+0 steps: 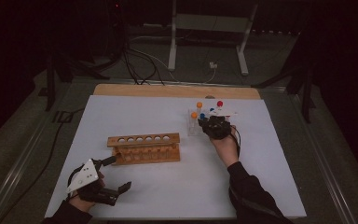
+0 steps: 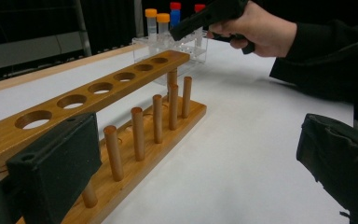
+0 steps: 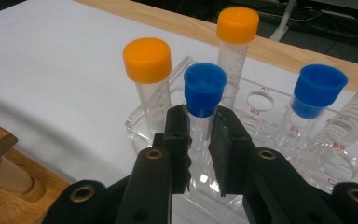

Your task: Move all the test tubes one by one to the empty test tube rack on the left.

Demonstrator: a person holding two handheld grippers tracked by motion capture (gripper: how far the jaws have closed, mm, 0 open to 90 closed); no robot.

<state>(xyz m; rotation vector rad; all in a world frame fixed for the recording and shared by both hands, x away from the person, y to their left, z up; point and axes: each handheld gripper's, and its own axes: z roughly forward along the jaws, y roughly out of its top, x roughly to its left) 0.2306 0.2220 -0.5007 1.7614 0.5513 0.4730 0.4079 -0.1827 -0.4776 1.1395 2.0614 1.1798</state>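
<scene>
A blue-capped tube (image 3: pixel 205 88) stands in a clear plastic rack (image 3: pixel 137 125), and my right gripper (image 3: pixel 200 140) is shut on it just below the cap. Two orange-capped tubes (image 3: pixel 147 60) and a second blue-capped one (image 3: pixel 318 84) stand in the same rack. In the high view my right gripper (image 1: pixel 208 123) sits at the clear rack (image 1: pixel 192 127) on the right half of the table. A wooden rack (image 1: pixel 143 147) with a row of empty holes lies mid-table. My left gripper (image 1: pixel 117 174) is open beside its near left end, one jaw close to the wooden rack (image 2: pixel 121 84).
The white table top (image 1: pixel 177 186) has a wooden strip (image 1: pixel 168 90) along its far edge. A red-capped tube (image 1: pixel 220 103) stands at the back of the clear rack. Cables and a metal stand (image 1: pixel 205 28) lie on the floor beyond the table.
</scene>
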